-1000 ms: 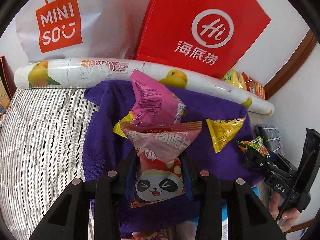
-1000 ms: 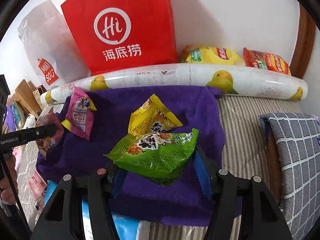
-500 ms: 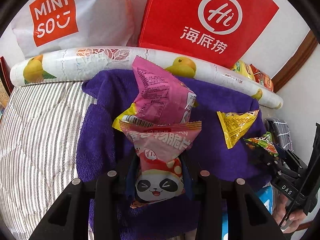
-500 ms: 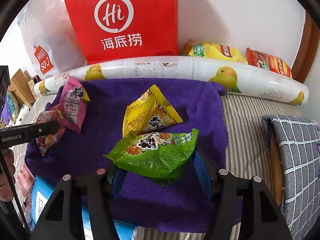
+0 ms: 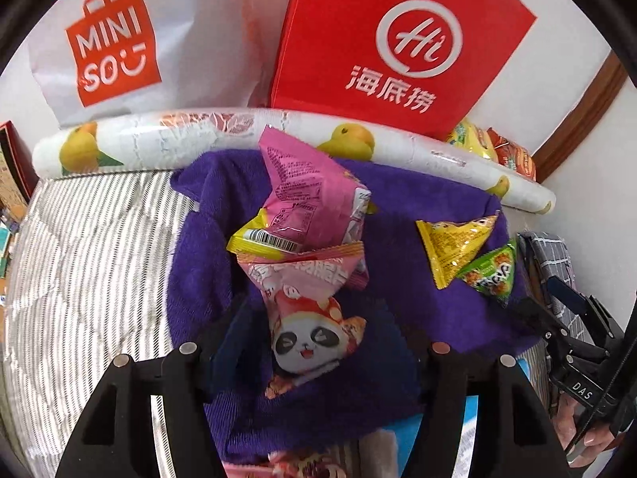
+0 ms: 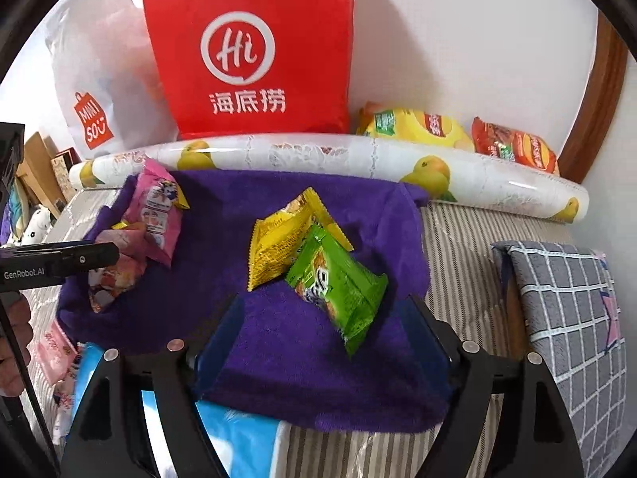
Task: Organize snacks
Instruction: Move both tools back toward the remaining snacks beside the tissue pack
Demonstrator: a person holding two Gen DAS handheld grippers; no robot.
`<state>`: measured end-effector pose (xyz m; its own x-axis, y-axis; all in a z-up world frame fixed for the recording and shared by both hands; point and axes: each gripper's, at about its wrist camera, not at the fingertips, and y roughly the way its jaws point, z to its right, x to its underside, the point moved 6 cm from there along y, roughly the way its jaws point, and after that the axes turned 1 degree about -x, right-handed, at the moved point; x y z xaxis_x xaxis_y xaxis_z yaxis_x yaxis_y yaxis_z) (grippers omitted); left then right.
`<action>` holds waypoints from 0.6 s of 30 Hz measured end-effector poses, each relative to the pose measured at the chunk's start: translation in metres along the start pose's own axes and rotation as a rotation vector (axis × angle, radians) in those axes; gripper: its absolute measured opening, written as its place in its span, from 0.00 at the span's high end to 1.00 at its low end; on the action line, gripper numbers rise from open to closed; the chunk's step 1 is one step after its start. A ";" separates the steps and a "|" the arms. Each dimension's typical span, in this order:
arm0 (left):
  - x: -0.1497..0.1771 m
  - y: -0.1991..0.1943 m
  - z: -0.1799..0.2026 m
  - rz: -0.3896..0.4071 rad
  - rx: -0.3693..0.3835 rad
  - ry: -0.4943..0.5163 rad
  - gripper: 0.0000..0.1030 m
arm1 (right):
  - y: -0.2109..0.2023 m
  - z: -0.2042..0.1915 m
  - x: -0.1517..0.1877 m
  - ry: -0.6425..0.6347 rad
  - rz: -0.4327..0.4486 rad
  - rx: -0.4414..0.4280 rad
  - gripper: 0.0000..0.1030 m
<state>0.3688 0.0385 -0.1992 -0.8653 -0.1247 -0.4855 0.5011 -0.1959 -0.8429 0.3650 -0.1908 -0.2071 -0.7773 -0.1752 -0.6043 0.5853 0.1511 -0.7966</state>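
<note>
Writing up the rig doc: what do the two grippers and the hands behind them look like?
Both are black frames with triangular cut-outs, round silver screw heads and dark blue finger pads. The left gripper carries white "GenRobot.AI" lettering on its side; the right gripper shows a white "DAS" mark. Thin black cables run beside each handle. Bare fingers of the right hand show, no sleeve visible.

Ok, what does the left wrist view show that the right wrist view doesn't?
Only the left wrist view: the panda face on the pink packet, which lies between the open fingers of the left gripper, and the barcode on the packet behind it.
Only the right wrist view: the open right gripper and what looks like a white plush toy at the left edge.
Both: the purple towel, the red bag, and the yellow packet with the green packet against it.
</note>
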 end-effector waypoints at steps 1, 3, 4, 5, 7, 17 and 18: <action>0.000 -0.006 -0.001 0.008 0.001 0.001 0.38 | -0.006 -0.002 -0.001 0.001 0.009 0.000 0.22; 0.004 -0.019 -0.001 0.026 0.003 0.001 0.38 | -0.019 -0.007 -0.002 0.002 0.025 -0.007 0.22; 0.005 -0.023 -0.002 0.030 0.004 0.000 0.38 | -0.025 -0.010 -0.003 0.002 0.032 -0.014 0.22; 0.007 -0.029 -0.002 0.035 0.006 0.000 0.38 | -0.032 -0.015 -0.002 0.004 0.039 -0.023 0.22; 0.014 -0.042 -0.004 0.048 0.006 0.003 0.38 | -0.044 -0.021 -0.001 0.012 0.047 -0.038 0.22; 0.053 -0.093 -0.022 0.089 -0.002 -0.007 0.38 | -0.098 -0.064 0.030 0.004 0.077 -0.128 0.22; 0.056 -0.096 -0.025 0.092 -0.009 -0.007 0.38 | -0.103 -0.069 0.033 0.003 0.078 -0.136 0.22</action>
<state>0.2716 0.0746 -0.1510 -0.8158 -0.1484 -0.5590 0.5780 -0.1747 -0.7971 0.2631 -0.1455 -0.1445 -0.7315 -0.1545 -0.6641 0.6076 0.2942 -0.7378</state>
